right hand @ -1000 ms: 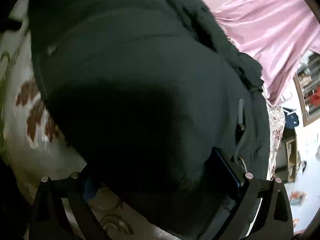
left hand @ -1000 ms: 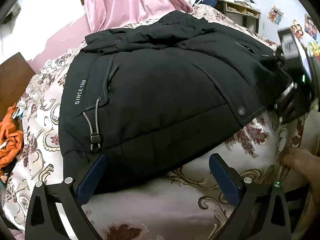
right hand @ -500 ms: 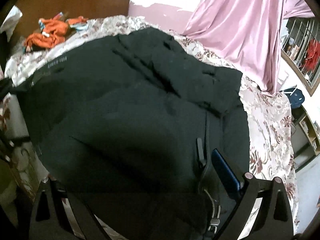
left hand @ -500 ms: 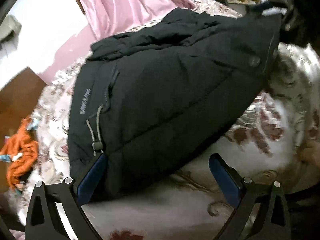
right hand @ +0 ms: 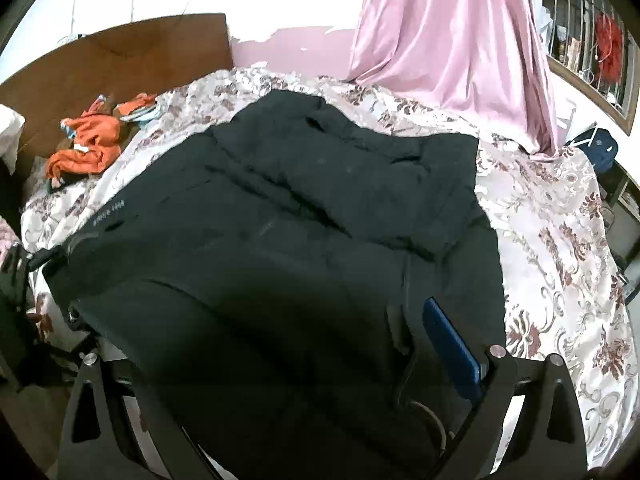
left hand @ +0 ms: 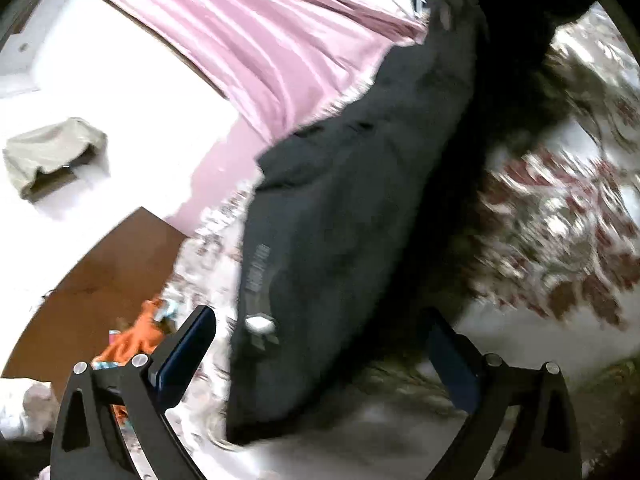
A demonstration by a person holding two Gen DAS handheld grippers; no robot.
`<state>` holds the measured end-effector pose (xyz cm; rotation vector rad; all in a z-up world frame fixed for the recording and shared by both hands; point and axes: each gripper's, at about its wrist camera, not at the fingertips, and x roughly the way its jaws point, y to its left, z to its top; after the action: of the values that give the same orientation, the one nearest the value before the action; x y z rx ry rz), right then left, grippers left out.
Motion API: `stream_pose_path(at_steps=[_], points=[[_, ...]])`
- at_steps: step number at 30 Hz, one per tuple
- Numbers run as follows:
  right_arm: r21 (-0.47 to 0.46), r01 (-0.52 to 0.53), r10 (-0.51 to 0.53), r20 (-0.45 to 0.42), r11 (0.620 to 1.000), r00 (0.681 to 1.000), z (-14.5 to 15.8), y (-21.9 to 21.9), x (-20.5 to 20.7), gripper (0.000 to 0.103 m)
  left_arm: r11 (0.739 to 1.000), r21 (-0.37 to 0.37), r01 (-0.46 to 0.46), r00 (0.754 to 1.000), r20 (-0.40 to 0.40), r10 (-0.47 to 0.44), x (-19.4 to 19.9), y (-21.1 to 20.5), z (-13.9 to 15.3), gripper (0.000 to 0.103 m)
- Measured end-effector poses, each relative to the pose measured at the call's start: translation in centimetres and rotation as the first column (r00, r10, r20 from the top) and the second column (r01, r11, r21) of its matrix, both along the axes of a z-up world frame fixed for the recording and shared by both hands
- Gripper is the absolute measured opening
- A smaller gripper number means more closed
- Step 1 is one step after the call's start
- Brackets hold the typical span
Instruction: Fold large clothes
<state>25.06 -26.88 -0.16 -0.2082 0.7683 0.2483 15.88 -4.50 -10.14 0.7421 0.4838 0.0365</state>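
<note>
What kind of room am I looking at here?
Most likely a bedroom in a home. A black jacket lies spread over a bed with a floral bedspread, a brown wooden headboard stands at the far end, and a pink curtain hangs by the window.

Black jacket [right hand: 280,240]: one line of small pale print on the panel near its left edge, seen in the right wrist view at [right hand: 109,213]. Characters too small to resolve. Same print line shows in the left wrist view on the jacket [left hand: 344,208], running lengthwise; motion-blurred, illegible. No other text, numbers or signs can be read in either view.
</note>
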Motion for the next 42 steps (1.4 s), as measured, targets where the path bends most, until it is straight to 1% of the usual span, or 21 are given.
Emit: stream_pose_path(at_steps=[1, 3, 5, 6, 8, 11, 12, 14, 15, 17, 18, 19, 22, 23, 24, 26, 29, 32, 36, 38, 42], points=[[0.0, 0.0, 0.0, 0.002, 1.0, 1.0, 0.1, 0.1, 0.1, 0.097, 1.0, -0.019, -0.006, 1.0, 0.016, 0.006, 0.3, 0.4, 0.8, 0.099], [-0.008, 0.0, 0.0, 0.008, 1.0, 1.0, 0.0, 0.1, 0.2, 0.097, 0.998, -0.058, 0.002, 1.0, 0.009, -0.001, 0.9, 1.0, 1.7, 0.092], [-0.015, 0.002, -0.002, 0.009, 1.0, 1.0, -0.1, 0.2, 0.1, 0.097, 0.995, -0.098, 0.019, 1.0, -0.018, -0.021, 1.6, 1.5, 2.5, 0.081], [-0.017, 0.002, -0.002, 0.005, 1.0, 1.0, -0.2, 0.1, 0.1, 0.097, 0.994, -0.104, 0.023, 0.999, -0.025, -0.026, 1.8, 1.6, 2.6, 0.079], [-0.029, -0.003, 0.003, -0.008, 1.0, 1.0, -0.5, 0.0, -0.2, 0.097, 0.993, -0.111, 0.043, 0.998, -0.031, -0.046, 2.0, 1.7, 3.1, 0.069], [-0.083, -0.022, 0.019, -0.031, 0.996, 0.999, -1.3, -0.1, -1.1, 0.097, 0.99, -0.13, 0.057, 0.997, -0.039, -0.063, 2.4, 1.9, 3.8, 0.062], [-0.112, -0.031, 0.027, -0.044, 0.993, 0.999, -1.9, -0.1, -1.6, 0.097, 0.988, -0.141, 0.061, 0.997, -0.045, -0.068, 2.5, 1.9, 3.9, 0.06], [-0.173, -0.049, 0.037, -0.076, 0.984, 0.996, -3.2, 0.0, -2.4, 0.097, 0.98, -0.183, 0.081, 0.993, -0.072, -0.095, 2.8, 2.1, 4.5, 0.049], [-0.204, -0.048, 0.028, -0.099, 0.978, 0.995, -4.1, 0.0, -2.8, 0.097, 0.977, -0.197, 0.087, 0.991, -0.085, -0.105, 2.7, 2.0, 4.5, 0.047], [-0.237, -0.044, 0.006, -0.157, 0.971, 0.988, -5.7, 0.1, -3.4, 0.097, 0.972, -0.215, 0.09, 0.984, -0.13, -0.12, 3.3, 1.8, 4.7, 0.038], [-0.243, -0.042, -0.003, -0.183, 0.969, 0.983, -6.5, 0.0, -3.6, 0.096, 0.971, -0.22, 0.09, 0.981, -0.147, -0.124, 3.5, 1.7, 4.7, 0.036], [-0.25, -0.033, -0.016, -0.193, 0.968, 0.981, -7.0, -0.1, -3.9, 0.094, 0.97, -0.225, 0.087, 0.979, -0.161, -0.125, 3.6, 1.6, 4.8, 0.035], [-0.226, -0.026, -0.021, -0.205, 0.974, 0.978, -7.6, -0.3, -4.5, 0.065, 0.964, -0.25, 0.087, 0.978, -0.164, -0.131, 3.4, 1.7, 5.1, 0.031], [-0.213, -0.023, -0.021, -0.199, 0.977, 0.98, -7.4, -0.3, -4.7, 0.057, 0.961, -0.262, 0.087, 0.979, -0.153, -0.131, 3.3, 1.8, 5.2, 0.03], [-0.201, -0.023, -0.016, -0.193, 0.979, 0.981, -7.2, -0.4, -4.7, 0.054, 0.958, -0.272, 0.085, 0.981, -0.144, -0.128, 3.0, 1.8, 5.2, 0.029], [-0.168, -0.033, 0.001, -0.183, 0.985, 0.983, -6.9, -0.5, -4.9, 0.035, 0.952, -0.293, 0.089, 0.983, -0.127, -0.131, 2.5, 1.7, 5.4, 0.022], [-0.135, -0.026, 0.008, -0.133, 0.99, 0.991, -5.6, -0.7, -5.2, 0.02, 0.95, -0.297, 0.099, 0.987, -0.089, -0.131, 2.1, 1.3, 6.1, 0.015], [-0.114, -0.023, 0.016, -0.067, 0.993, 0.998, -3.8, -0.9, -5.5, 0.013, 0.939, -0.332, 0.094, 0.991, -0.055, -0.118, 2.0, 1.6, 7.5, 0.014], [-0.027, -0.006, 0.006, 0.014, 1.0, 1.0, -1.1, -1.6, -6.5, 0.01, 0.9, -0.428, 0.085, 0.996, 0.0, -0.094, 1.1, 2.8, 9.4, 0.012], [0.031, 0.002, -0.003, 0.027, 1.0, 1.0, -0.3, -2.2, -7.0, 0.01, 0.893, -0.441, 0.09, 0.996, 0.024, -0.089, 0.1, 3.0, 9.9, 0.011], [0.173, 0.005, -0.006, 0.004, 0.985, 1.0, 1.2, -4.1, -8.1, 0.01, 0.895, -0.432, 0.112, 0.994, 0.053, -0.099, -2.1, 2.9, 11.1, 0.011]])
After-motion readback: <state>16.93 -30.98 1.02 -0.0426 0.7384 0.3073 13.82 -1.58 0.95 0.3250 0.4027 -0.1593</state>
